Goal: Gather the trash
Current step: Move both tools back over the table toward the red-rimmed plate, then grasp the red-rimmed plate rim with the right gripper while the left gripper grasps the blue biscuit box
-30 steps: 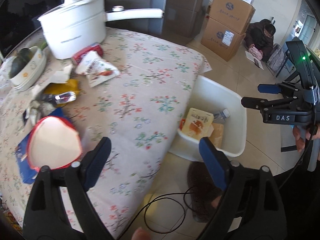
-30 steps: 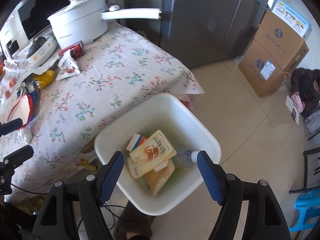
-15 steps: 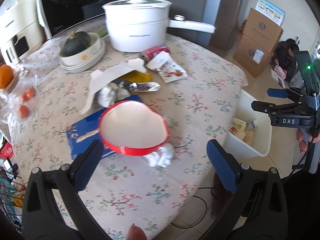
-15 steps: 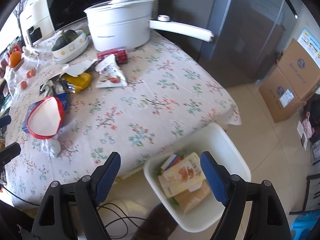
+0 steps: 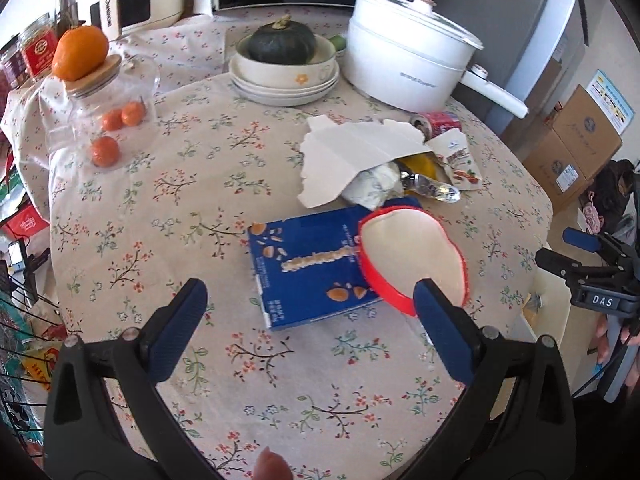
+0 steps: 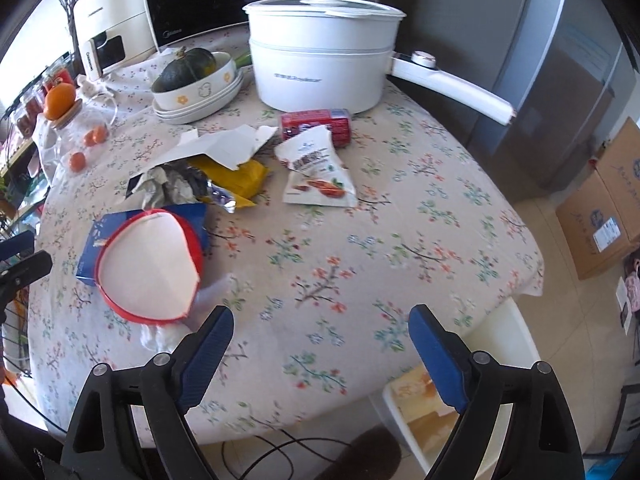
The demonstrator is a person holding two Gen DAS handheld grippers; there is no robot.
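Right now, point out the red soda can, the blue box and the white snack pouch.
red soda can (image 6: 314,125), right wrist view, middle of its side.
blue box (image 5: 308,264), left wrist view, centre of its printed face.
white snack pouch (image 6: 318,174), right wrist view, middle of its front.

Beige tablecloth (image 5: 208,184) printed with small red, green and blue flower sprigs. Between the blue finger pads (image 5: 176,322): dark blue box (image 5: 308,264) with orange and white print. At the right-hand pad: flattened white cup (image 5: 412,256) edged in red. Beyond the fingers: white torn paper (image 5: 352,156), yellow wrapper (image 6: 240,178), white pouch (image 6: 316,176) with red print, red can (image 6: 314,122), white pot (image 6: 320,56), dark green squash (image 5: 280,40).
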